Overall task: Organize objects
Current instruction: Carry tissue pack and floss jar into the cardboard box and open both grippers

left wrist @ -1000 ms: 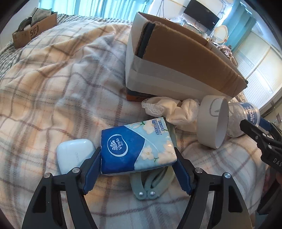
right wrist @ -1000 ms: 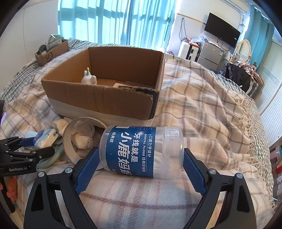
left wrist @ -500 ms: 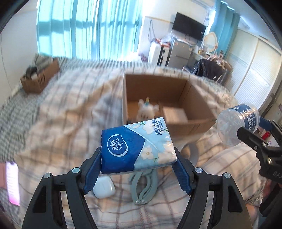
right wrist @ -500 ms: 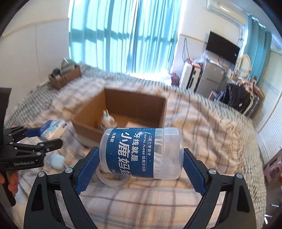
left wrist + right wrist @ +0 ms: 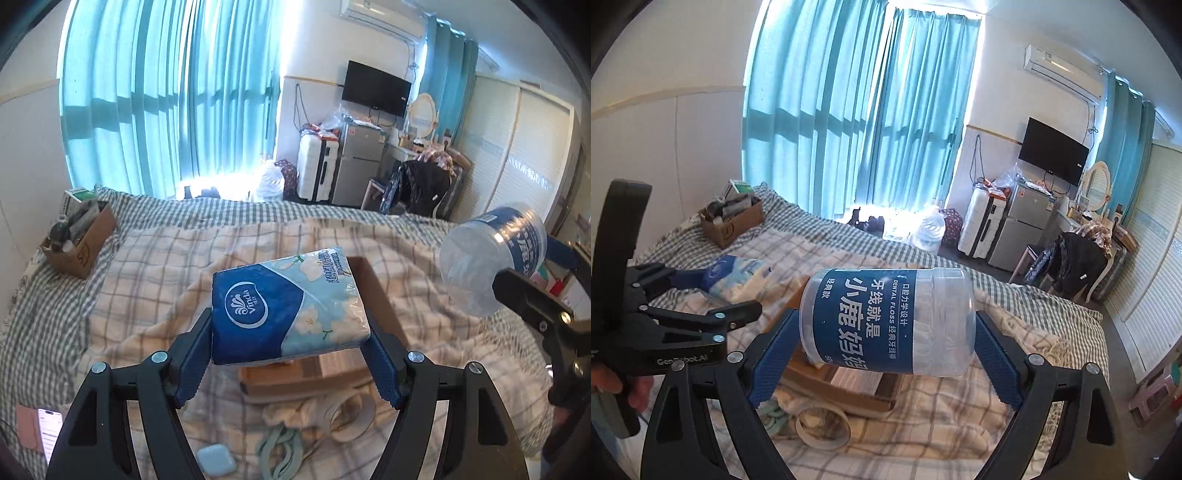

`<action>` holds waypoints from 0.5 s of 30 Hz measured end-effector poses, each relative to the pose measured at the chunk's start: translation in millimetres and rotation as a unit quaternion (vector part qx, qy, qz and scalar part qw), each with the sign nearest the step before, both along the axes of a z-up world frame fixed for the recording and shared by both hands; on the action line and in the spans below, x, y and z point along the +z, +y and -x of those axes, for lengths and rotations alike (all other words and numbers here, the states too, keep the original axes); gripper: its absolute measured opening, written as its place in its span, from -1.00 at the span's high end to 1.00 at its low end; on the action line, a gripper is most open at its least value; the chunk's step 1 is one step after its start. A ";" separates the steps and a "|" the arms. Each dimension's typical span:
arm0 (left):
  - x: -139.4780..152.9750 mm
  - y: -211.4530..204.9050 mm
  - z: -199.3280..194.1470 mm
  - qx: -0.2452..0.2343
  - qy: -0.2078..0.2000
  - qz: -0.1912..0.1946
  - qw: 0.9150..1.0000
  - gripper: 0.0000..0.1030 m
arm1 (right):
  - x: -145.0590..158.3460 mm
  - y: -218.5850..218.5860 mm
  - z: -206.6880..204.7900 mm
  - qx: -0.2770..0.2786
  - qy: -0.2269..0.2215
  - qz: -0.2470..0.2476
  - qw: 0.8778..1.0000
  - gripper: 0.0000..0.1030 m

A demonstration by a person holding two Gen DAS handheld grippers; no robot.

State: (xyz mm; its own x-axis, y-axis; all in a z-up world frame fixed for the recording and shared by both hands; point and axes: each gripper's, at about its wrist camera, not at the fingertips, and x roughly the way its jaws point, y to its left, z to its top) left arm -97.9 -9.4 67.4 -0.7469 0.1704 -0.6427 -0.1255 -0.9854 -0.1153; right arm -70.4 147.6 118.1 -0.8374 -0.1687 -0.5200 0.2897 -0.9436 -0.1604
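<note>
While the left hand-held gripper (image 5: 290, 345) clamps a blue tissue pack (image 5: 286, 308) above the cardboard box (image 5: 373, 295) on the bed (image 5: 147, 266), the right hand-held gripper (image 5: 882, 354) grasps a clear dental floss jar (image 5: 886, 319), also raised over that box.

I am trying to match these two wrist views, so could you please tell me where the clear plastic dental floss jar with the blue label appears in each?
Left wrist view: the clear plastic dental floss jar with the blue label is at the right edge, in the right claw.
Right wrist view: centre, lying sideways.
Shared landmark: the black wall television.
</note>
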 end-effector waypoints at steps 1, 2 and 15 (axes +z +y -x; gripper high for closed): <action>1.3 0.2 9.0 0.001 0.001 -0.004 1.000 -0.48 | 2.4 -0.6 6.7 0.000 0.001 0.000 1.000 -0.77; 2.7 0.7 13.1 0.002 0.002 -0.004 1.000 -0.48 | 3.7 -0.6 11.6 0.001 0.002 0.000 1.000 -0.77; -46.2 7.1 84.2 0.007 -0.014 0.026 1.000 -0.48 | -38.1 -1.6 107.3 0.005 -0.028 0.028 0.999 -0.77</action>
State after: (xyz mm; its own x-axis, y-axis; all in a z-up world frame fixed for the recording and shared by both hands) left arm -182.1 -2.3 21.2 -0.7305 0.1268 -0.6710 -0.1099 -0.9916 -0.0678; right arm -177.7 146.0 80.1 -0.8050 -0.2074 -0.5559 0.3066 -0.9475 -0.0904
